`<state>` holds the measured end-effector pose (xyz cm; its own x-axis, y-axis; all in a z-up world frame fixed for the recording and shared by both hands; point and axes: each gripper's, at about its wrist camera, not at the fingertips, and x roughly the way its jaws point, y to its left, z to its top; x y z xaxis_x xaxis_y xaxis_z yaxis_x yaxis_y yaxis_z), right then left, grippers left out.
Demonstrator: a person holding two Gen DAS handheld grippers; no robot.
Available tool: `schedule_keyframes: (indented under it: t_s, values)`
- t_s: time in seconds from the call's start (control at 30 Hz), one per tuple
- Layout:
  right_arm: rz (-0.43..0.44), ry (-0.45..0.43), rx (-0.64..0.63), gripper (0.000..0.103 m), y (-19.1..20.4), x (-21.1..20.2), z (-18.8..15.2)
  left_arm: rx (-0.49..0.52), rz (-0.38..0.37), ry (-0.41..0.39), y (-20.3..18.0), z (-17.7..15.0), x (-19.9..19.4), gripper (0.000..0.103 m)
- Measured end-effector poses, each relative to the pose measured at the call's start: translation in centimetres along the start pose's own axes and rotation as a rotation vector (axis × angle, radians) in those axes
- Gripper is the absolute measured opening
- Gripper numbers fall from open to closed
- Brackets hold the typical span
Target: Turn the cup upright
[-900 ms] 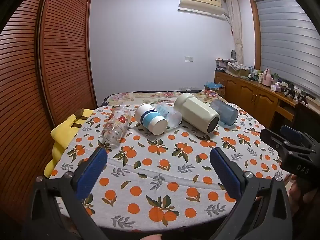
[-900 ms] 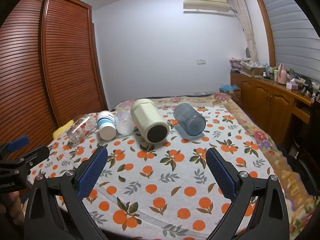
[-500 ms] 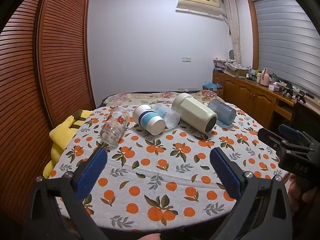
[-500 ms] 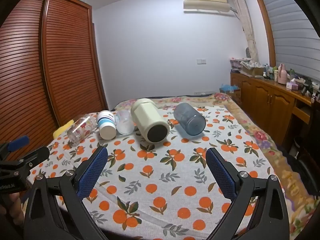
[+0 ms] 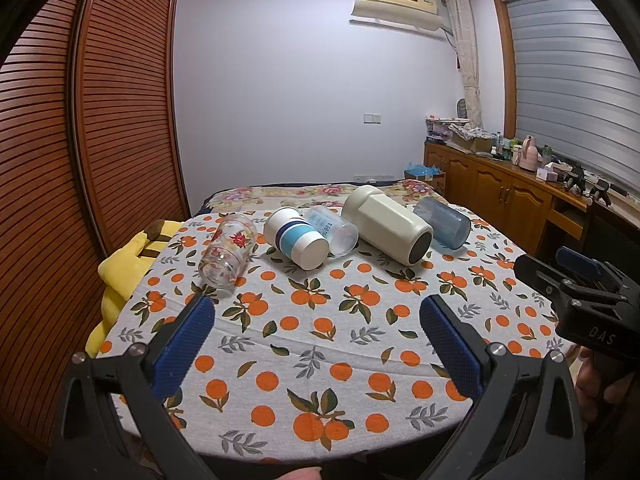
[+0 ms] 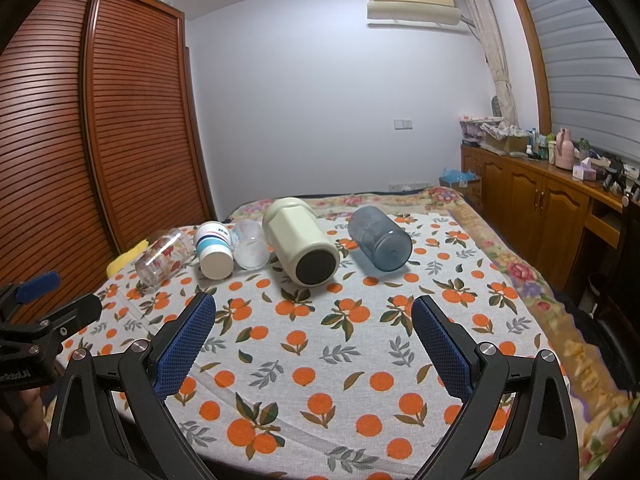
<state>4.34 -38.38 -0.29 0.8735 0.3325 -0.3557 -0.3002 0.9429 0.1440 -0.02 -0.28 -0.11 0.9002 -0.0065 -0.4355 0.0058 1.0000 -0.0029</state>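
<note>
Several cups lie on their sides in a row at the far side of the table: a clear glass with red flowers (image 5: 229, 252) (image 6: 164, 257), a white cup with blue bands (image 5: 297, 237) (image 6: 214, 249), a small clear plastic cup (image 5: 333, 229) (image 6: 250, 245), a large cream cup (image 5: 389, 229) (image 6: 301, 240) and a blue translucent cup (image 5: 442, 226) (image 6: 380, 238). My left gripper (image 5: 316, 326) is open and empty, well short of the row. My right gripper (image 6: 314, 322) is open and empty, short of the cream cup.
The table wears an orange-print cloth (image 5: 320, 320). A yellow cushion (image 5: 120, 264) lies at its left edge. A slatted wooden wardrobe (image 5: 80, 140) stands left; a wooden cabinet (image 6: 540, 204) with clutter stands right. Each gripper's body shows at the other view's edge.
The left gripper's view has shifted slightly, with the cups sitting a little higher and left in frame. The right gripper has not moved. The cups lie as before.
</note>
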Motion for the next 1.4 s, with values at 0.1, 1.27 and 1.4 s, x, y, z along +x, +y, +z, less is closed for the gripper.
schedule_keyframes:
  t_s: [0.1, 1.27, 1.4]
  values:
    - [0.000, -0.001, 0.000, 0.100, 0.00, -0.01, -0.01, 0.000, 0.000, -0.001, -0.04, 0.00, 0.04, 0.103]
    - [0.000, -0.004, -0.001, 0.100, 0.15, -0.17, 0.12, 0.004, -0.001, -0.005, -0.06, 0.32, -0.55, 0.103]
    - [0.000, -0.006, -0.002, 0.100, 0.17, -0.18, 0.14, 0.004, -0.002, -0.006, -0.09, 0.38, -0.59, 0.103]
